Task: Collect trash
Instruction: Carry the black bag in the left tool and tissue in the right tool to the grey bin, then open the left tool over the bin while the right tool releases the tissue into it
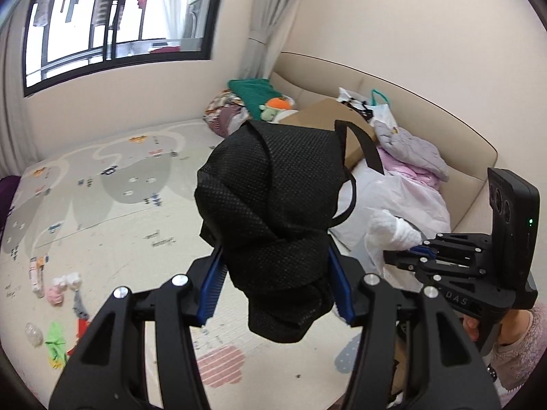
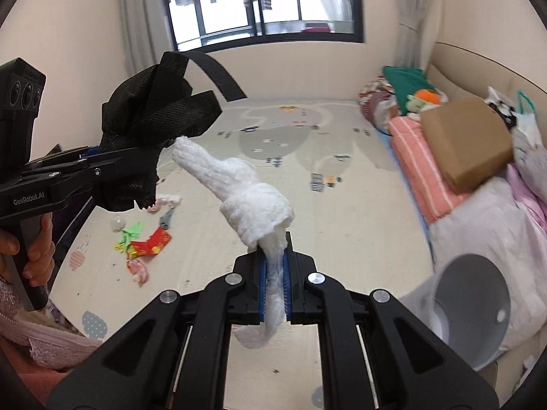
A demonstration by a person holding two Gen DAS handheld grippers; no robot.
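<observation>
Left hand-held gripper (image 1: 273, 285) is clamped on a crumpled black mesh bag (image 1: 273, 198), held up above the play mat (image 1: 112, 198). To its right, the right hand-held gripper (image 2: 273, 290) pinches a twisted white tissue wad (image 2: 246, 191) that rises ahead of its fingers, tip beside the bag, over scattered wrappers (image 2: 147, 244).

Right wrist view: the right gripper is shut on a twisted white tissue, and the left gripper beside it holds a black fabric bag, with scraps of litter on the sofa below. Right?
Not quite. The litter lies on the play mat, not the sofa; the right wrist view shows it. The right gripper is shut on the white tissue, and the left gripper holds the black fabric bag.
</observation>
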